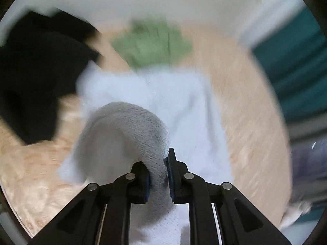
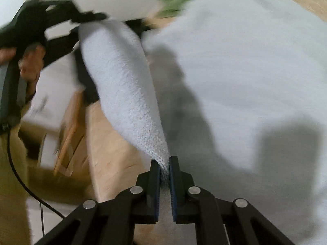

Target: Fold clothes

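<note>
White terry towel [image 1: 155, 106] held by two corners above a light wooden table [image 1: 245, 110]. The left gripper [image 1: 158, 175] pinches a rolled hem of the towel between its blue pads; the right gripper [image 2: 164, 171] pinches another corner, the cloth running taut between the two as a twisted band while the rest of the towel drapes onto the table. Both views are motion-blurred.

Technique, as a judgement: the step in hand appears to be carrying the held edge over to lay a fold. It is done well by keeping the two grips level and evenly spaced so that the edge stays straight, and by lowering the edge onto the lying part before either pinch is released.

Differences between views: the left wrist view alone shows a black garment [image 1: 38, 77] and a green garment [image 1: 151, 42] lying beyond the towel. The right wrist view alone shows the left gripper from outside [image 2: 90, 18], the person's left hand [image 2: 28, 61] on its handle, and its trailing cable [image 2: 18, 175].
</note>
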A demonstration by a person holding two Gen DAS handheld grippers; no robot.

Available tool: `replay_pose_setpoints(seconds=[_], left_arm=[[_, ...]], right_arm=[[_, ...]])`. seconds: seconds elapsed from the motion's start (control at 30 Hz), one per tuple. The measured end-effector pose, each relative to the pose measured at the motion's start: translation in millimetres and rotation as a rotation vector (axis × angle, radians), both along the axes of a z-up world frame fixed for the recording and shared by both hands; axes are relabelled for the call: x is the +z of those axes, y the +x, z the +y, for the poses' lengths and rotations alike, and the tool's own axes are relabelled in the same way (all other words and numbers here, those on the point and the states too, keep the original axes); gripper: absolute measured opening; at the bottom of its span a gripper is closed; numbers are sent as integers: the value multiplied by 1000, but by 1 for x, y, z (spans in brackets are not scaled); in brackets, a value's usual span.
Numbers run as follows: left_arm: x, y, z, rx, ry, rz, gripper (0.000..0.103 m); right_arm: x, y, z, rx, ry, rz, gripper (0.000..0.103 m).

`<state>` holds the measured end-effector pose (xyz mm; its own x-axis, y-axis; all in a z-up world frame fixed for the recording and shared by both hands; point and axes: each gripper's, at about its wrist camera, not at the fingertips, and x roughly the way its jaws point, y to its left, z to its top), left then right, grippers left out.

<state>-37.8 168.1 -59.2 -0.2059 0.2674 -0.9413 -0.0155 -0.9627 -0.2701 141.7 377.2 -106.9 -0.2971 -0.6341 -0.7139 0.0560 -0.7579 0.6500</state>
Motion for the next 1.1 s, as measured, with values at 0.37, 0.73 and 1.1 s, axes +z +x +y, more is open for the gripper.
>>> replay_pose_setpoints(seconds=[0.37, 0.73, 1.1], left_arm=[[13, -5, -48, 28, 210, -81, 52], [-71, -23, -138, 298, 101, -194, 67], [-126, -76, -106, 470, 260, -193, 54]], right_arm=[[-11, 85, 2, 207, 551, 26, 47], [-31, 94, -52, 342, 582, 130, 50], [-46, 85, -51, 274, 606, 77, 9]])
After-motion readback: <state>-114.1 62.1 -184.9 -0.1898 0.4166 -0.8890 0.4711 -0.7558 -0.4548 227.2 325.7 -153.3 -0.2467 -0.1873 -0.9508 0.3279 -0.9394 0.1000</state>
